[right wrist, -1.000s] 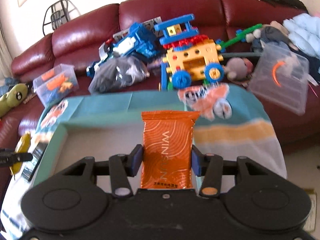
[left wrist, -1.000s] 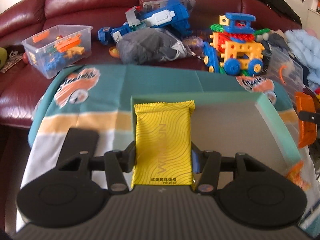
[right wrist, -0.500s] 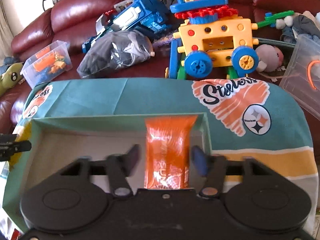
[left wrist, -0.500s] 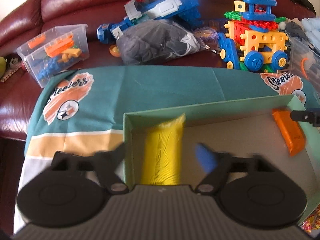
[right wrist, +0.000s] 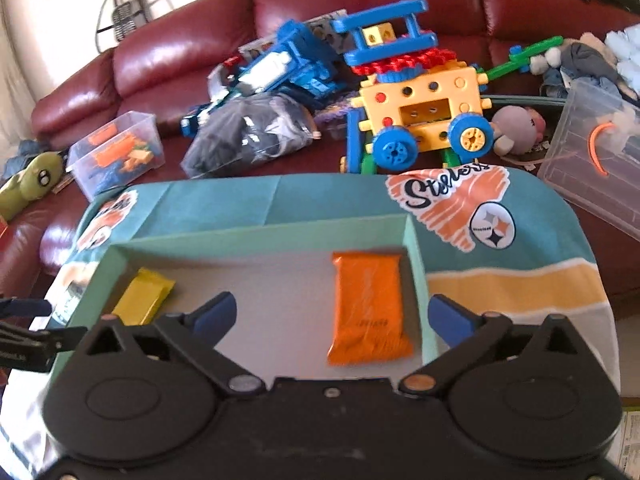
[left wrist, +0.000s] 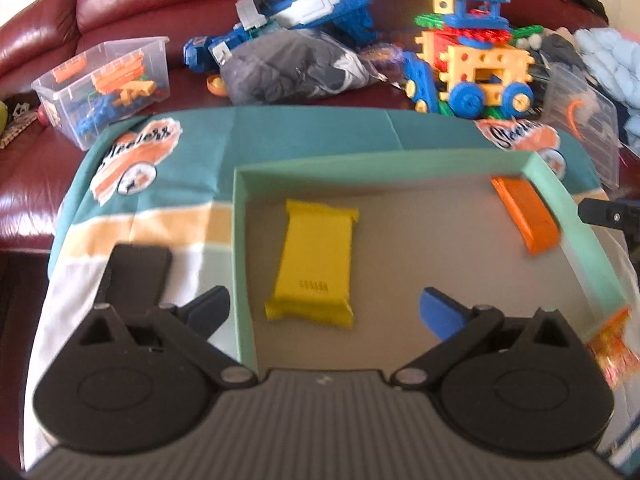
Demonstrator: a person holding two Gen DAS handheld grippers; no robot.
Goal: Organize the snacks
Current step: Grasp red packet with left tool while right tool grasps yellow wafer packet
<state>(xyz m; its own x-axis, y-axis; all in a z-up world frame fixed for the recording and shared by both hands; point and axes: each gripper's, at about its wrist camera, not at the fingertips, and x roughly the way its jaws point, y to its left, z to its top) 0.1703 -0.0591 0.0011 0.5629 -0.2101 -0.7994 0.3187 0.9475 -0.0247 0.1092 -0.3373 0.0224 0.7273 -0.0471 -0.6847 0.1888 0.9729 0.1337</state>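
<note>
**Over the green tray, both grippers let go**

Over a shallow tray [left wrist: 568, 204] with pale green walls and a grey floor, the left gripper [left wrist: 324, 312] hangs with its jaws spread wide. They have just been opening, and nothing presses against the blue pads. A yellow snack packet [left wrist: 316, 264] lies flat on the tray floor between them, close to the left wall and clear of both fingers. The left finger sits outside that wall, above the cloth, while the right finger is inside the tray.

At the tray's far right corner, an orange snack packet [left wrist: 524, 212] rests against the right wall. A black part of the other tool pokes in from the right edge of this view.

From the right wrist camera, the right gripper [right wrist: 332, 312] is likewise spread wide; its jaws have just been opening too, and the pads grip nothing. The orange packet lies flat on the tray floor between the fingers, close beside the right wall, touching neither finger. The yellow packet shows at the tray's left side, partly hidden behind the gripper's body.

The tray sits on a teal cloth [right wrist: 224, 200] with orange logo patches and a yellow stripe. Beyond it runs a dark red leather sofa [right wrist: 168, 52] crowded with things: a clear bin of small toys [left wrist: 104, 84] on the left, a blue toy robot [left wrist: 296, 4], a dark bagged bundle [left wrist: 292, 68], a yellow and blue building-block vehicle [right wrist: 424, 108], and a clear lidded box [right wrist: 596, 168] on the right.
</note>
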